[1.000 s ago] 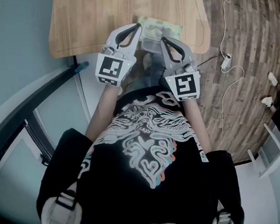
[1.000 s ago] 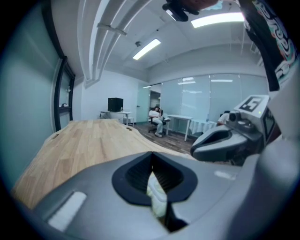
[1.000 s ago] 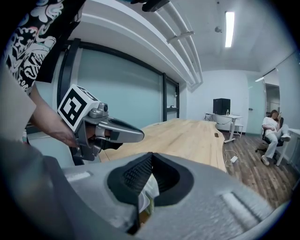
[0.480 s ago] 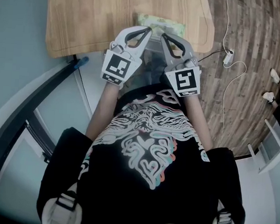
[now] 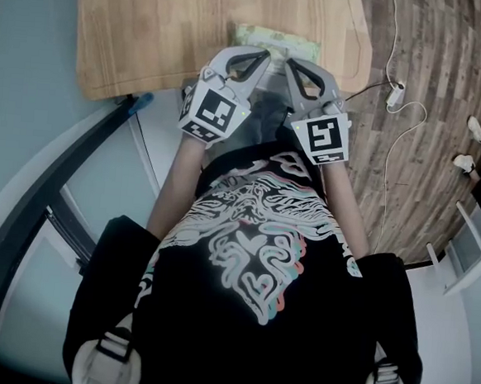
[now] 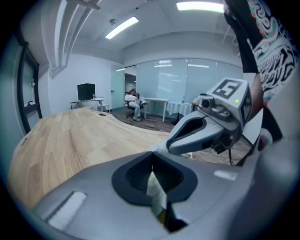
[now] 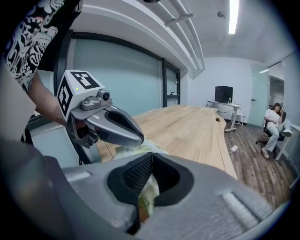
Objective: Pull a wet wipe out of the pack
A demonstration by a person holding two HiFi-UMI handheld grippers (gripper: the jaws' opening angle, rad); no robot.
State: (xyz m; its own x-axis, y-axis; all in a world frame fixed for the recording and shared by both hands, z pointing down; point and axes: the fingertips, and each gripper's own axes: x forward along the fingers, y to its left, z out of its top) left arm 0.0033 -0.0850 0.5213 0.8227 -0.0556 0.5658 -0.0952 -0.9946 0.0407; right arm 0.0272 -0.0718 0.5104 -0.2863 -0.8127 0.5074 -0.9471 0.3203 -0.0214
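The wet wipe pack, pale green with a light top, lies on the wooden table close to its near edge. My left gripper is shut, its tips over the pack's near left side. Just right of it my right gripper is also shut, at the pack's near edge. In the left gripper view the shut left gripper shows a pale sliver of the pack below its tips, and the right gripper hangs beside it. The right gripper view has the pack ahead, under the left gripper. Nothing is visibly held.
A white cable and adapter lie on the wood floor right of the table. A dark rail runs along the left, with a blue object at the table's near corner. A seated person is far off across the room.
Both grippers have moved forward from the table's edge until their tips are over the pack's near side. The left one has also shifted right. Both stay shut.
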